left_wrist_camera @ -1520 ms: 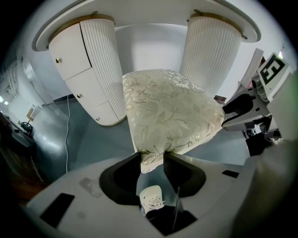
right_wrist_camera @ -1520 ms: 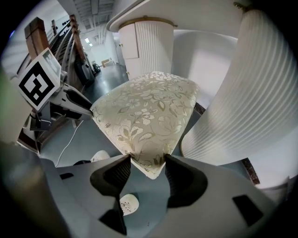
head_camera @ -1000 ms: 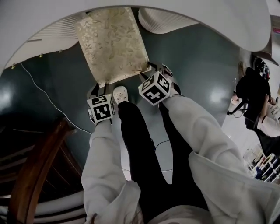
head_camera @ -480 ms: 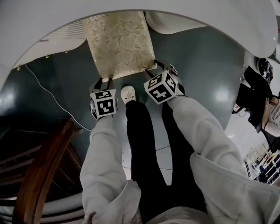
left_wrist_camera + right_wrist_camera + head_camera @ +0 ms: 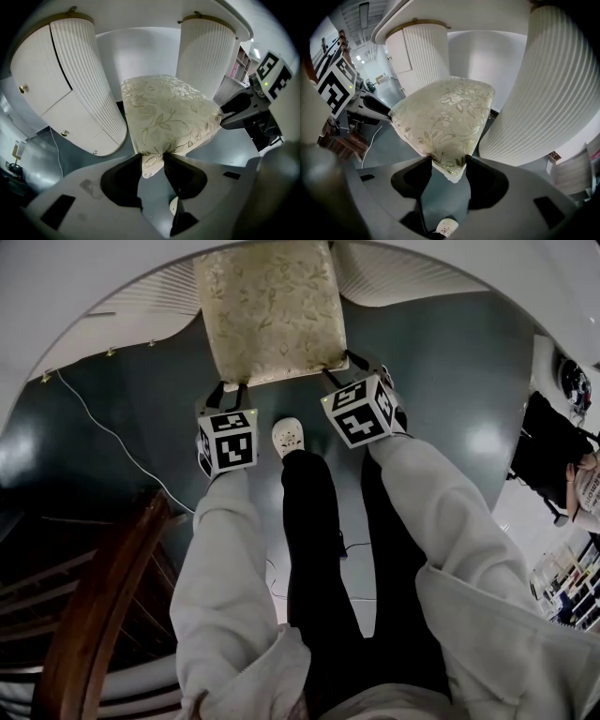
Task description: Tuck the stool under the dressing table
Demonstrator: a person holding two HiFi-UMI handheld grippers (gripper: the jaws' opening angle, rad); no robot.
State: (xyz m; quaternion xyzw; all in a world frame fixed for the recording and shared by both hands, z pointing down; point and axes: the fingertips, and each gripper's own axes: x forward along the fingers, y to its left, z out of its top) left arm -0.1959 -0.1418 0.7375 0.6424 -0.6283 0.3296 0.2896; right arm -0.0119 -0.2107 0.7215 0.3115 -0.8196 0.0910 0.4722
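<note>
Each pair of jaws pinches a near corner of the cream floral-brocade padded stool (image 5: 269, 310): the left gripper (image 5: 152, 157) the left corner, the right gripper (image 5: 449, 161) the right. Within the last second the stool has slid deeper between the ribbed pedestals (image 5: 89, 84) of the white dressing table (image 5: 66, 296), so the tuck looks about half done. The stool's long axis points into the table's recess.

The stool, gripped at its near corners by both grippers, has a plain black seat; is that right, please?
Not quite: the left gripper view shows the stool has a cream, leaf-patterned seat; the left gripper and right gripper do grip its corners.
</note>
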